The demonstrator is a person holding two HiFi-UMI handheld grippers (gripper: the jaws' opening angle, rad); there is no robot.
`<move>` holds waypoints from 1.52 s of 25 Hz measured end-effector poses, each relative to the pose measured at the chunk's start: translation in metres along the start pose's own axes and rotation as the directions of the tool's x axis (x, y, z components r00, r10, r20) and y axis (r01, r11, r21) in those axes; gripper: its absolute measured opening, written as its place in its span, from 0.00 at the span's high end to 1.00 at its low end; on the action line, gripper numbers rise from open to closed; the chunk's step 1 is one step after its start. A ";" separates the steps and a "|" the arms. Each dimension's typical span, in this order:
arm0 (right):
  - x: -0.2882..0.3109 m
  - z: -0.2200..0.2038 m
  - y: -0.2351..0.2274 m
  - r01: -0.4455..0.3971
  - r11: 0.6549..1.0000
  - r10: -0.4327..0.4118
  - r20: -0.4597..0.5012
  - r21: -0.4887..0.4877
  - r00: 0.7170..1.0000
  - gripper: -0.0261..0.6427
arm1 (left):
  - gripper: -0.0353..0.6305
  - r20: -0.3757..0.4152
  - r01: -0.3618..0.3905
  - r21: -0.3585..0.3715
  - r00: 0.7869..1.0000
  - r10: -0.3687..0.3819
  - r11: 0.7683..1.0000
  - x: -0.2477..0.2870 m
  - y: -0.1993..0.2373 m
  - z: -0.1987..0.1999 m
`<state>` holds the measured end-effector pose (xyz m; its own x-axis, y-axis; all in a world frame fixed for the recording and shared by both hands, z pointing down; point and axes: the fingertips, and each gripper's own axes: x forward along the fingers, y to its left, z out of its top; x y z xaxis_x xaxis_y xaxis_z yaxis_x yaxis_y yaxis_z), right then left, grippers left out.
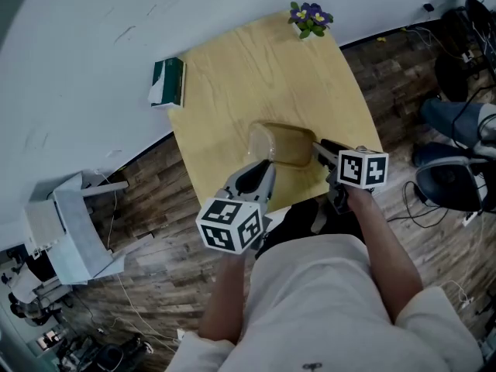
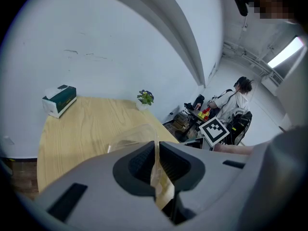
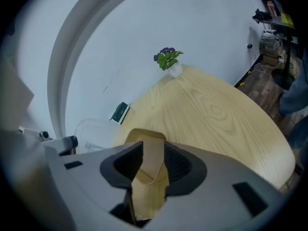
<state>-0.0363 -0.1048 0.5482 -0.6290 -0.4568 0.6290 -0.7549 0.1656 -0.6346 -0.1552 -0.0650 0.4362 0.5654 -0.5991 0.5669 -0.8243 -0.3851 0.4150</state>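
A tan, partly see-through bag (image 1: 280, 142) hangs over the near end of a light wooden table (image 1: 256, 76), stretched between both grippers. My left gripper (image 1: 260, 169) is shut on the bag's left edge. In the left gripper view the clear film (image 2: 130, 136) runs up from between the closed jaws of that gripper (image 2: 155, 160). My right gripper (image 1: 319, 147) is shut on the bag's right edge. In the right gripper view a flat tan strip of the bag (image 3: 150, 150) is pinched in that gripper (image 3: 153, 160).
A green and white tissue box (image 1: 168, 82) lies at the table's left edge by the wall. A small potted plant (image 1: 310, 18) stands at the far corner. A grey unit (image 1: 70, 223) and cables sit on the floor at left, and chairs (image 1: 449, 180) at right. A seated person (image 2: 236, 97) is farther off.
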 end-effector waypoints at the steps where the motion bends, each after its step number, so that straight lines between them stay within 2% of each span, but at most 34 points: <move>1: -0.003 0.002 0.002 0.000 1.000 0.000 0.007 0.002 1.000 0.75 | 0.90 0.007 -0.003 -0.001 1.000 0.003 1.000 -0.002 0.000 0.001; 9: -0.036 0.027 0.024 -0.025 0.992 0.032 0.062 -0.121 0.998 0.77 | 0.90 0.082 -0.060 -0.012 0.995 0.061 0.998 -0.020 0.000 0.015; 15: -0.063 0.044 0.051 -0.062 0.964 0.085 0.079 -0.258 0.993 0.81 | 0.90 0.121 -0.122 -0.045 0.984 0.127 0.992 -0.031 -0.010 0.019; 19: -0.084 0.046 0.065 -0.084 0.928 0.117 0.070 -0.364 0.991 0.86 | 0.90 0.139 -0.170 -0.060 0.974 0.176 0.984 -0.036 -0.023 0.018; 27: -0.126 0.044 0.077 -0.138 0.828 0.179 0.023 -0.543 0.984 0.91 | 0.90 0.194 -0.263 -0.122 0.939 0.283 0.957 -0.048 -0.062 0.009; 38: -0.180 0.034 0.074 -0.206 0.746 0.256 -0.014 -0.633 0.967 0.94 | 0.90 0.244 -0.373 -0.188 0.878 0.411 0.909 -0.070 -0.116 -0.018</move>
<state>0.0274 -0.0399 0.3724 -0.8036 -0.3873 0.4518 -0.5511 0.7710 -0.3193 -0.0990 0.0343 0.3611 0.1503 -0.8559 0.4948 -0.9541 0.0057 0.2996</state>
